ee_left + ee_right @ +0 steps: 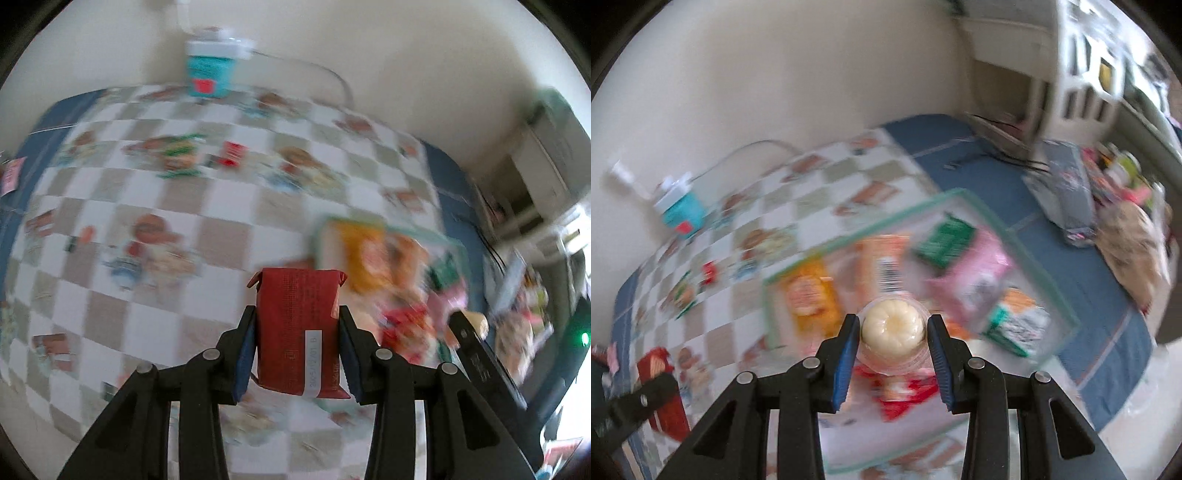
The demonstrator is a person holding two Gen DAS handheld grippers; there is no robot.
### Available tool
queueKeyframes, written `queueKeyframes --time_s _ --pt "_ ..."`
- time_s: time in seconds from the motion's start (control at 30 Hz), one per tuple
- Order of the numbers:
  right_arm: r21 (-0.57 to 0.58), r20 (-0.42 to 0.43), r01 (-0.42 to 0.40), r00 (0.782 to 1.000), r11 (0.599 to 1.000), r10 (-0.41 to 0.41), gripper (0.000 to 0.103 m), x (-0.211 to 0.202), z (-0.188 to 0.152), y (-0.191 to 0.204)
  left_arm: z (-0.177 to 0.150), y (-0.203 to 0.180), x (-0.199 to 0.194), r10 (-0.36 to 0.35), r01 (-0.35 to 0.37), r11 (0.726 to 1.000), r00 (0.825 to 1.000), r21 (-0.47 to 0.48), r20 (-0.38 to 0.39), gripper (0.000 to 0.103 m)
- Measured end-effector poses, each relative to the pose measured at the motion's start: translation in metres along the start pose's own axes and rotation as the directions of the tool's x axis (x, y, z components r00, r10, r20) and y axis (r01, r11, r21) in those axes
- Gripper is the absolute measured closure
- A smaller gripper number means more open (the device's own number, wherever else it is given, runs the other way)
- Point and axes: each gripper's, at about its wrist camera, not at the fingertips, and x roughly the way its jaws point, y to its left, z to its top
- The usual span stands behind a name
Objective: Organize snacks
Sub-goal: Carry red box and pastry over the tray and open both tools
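1. Snacks: red packet (297, 332) clamped between left gripper (297, 350) pads, above the checkered tablecloth (207, 229).
2. Right gripper (892, 341) clenched on a clear cup of pale jelly (891, 326), over the clear bin (1049, 291) of packets.
3. Loose snacks (181, 157) lie near the tablecloth's far edge.
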Motion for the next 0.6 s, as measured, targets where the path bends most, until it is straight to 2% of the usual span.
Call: queueKeyframes --time_s 0.17,0.23,0.43,0.5,0.53,0.57,0.6 --pt "0.091 -0.055 0.036 0.998 0.995 -0.031 0.063 0.012 0.003 -0.042 -0.017 -0.043 0.016 -0.016 0.022 0.994 0.998 0.105 -0.056 0.06" --pt "0.117 -0.08 0.047 0.996 0.992 -0.038 0.063 0.019 0.001 -0.05 -0.023 -0.056 0.027 0.001 0.009 0.99 0.997 0.141 -0.073 0.06" --pt "0.17 -0.163 0.058 0.986 0.984 -0.03 0.062 0.04 -0.008 -0.07 -0.036 -0.066 0.056 0.018 0.002 0.989 0.991 0.147 -0.131 0.059" --pt "0.193 -0.186 0.064 0.982 0.979 -0.028 0.058 0.045 -0.011 -0.075 -0.036 -0.066 0.061 0.023 -0.004 0.99 0.99 0.143 -0.136 0.049" --pt "0.198 -0.189 0.067 0.982 0.978 -0.029 0.054 0.046 -0.011 -0.076 -0.036 -0.066 0.061 0.025 -0.005 0.99 0.99 0.142 -0.137 0.036" --pt "0.203 -0.191 0.073 0.981 0.976 -0.033 0.043 0.047 -0.011 -0.078 -0.035 -0.064 0.06 0.022 -0.004 0.99 0.991 0.138 -0.134 0.031" --pt "0.211 -0.187 0.079 0.982 0.974 -0.039 0.041 0.046 -0.011 -0.08 -0.034 -0.062 0.057 0.016 0.001 0.991 0.992 0.131 -0.124 0.031"
